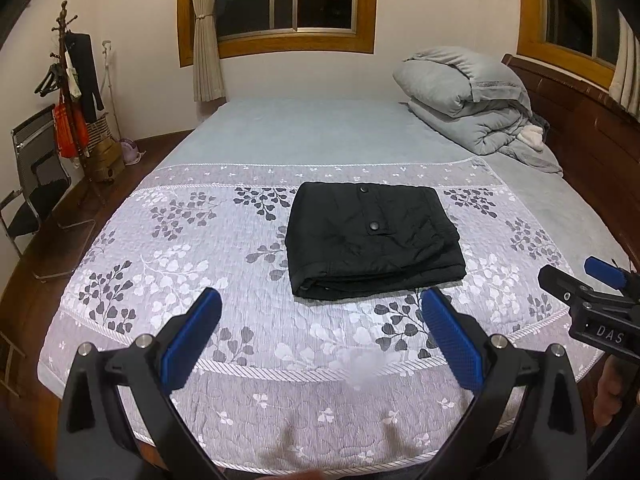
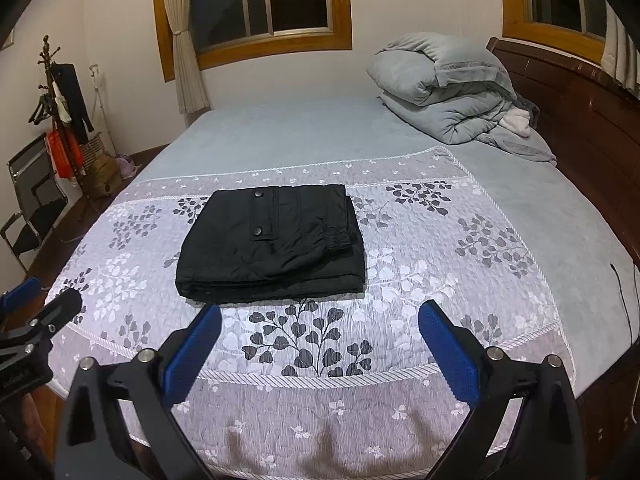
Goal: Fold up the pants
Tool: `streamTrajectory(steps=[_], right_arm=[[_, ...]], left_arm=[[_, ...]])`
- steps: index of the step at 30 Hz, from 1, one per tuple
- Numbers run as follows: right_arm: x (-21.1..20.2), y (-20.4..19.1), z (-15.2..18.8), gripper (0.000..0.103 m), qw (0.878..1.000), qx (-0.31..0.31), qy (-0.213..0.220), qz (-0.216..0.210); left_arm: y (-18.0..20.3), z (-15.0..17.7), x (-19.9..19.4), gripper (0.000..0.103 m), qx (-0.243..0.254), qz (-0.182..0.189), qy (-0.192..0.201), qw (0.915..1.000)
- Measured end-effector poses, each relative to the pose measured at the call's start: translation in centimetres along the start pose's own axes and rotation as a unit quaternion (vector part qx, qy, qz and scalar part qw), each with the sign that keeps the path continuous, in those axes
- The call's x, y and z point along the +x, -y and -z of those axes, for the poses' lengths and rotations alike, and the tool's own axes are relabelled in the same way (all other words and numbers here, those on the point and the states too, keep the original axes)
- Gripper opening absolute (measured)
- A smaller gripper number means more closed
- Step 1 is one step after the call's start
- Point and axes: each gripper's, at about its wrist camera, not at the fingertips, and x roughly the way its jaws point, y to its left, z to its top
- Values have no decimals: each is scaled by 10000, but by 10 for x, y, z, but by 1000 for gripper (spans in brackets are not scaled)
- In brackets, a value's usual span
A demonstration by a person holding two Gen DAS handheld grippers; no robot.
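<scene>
**Pants folded, both claws clear**

The black pants [image 1: 374,240] lie in a compact folded stack on the floral bedspread [image 1: 160,280], just ahead of me. My left gripper [image 1: 320,304] gapes wide and empty; my right gripper [image 2: 320,316] likewise, holding nothing. The fold looks finished, I judge. The risk now: a careless pass catching the near layered edge and pulling the stack apart.

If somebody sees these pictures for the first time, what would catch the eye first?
Probably the black folded pants, lying alone on the pale leaf-patterned bedspread, dark against light. Next, the rolled grey duvet at the bed's far right corner. Both claws, left and right, are open and empty, short of the pants.
</scene>
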Motion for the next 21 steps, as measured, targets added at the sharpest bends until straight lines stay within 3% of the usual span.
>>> streamTrajectory(steps=[21], right_arm=[[2, -1, 4, 99, 10000, -23, -36, -31]], left_arm=[[-4, -2, 3, 100, 8, -14, -35, 10000]])
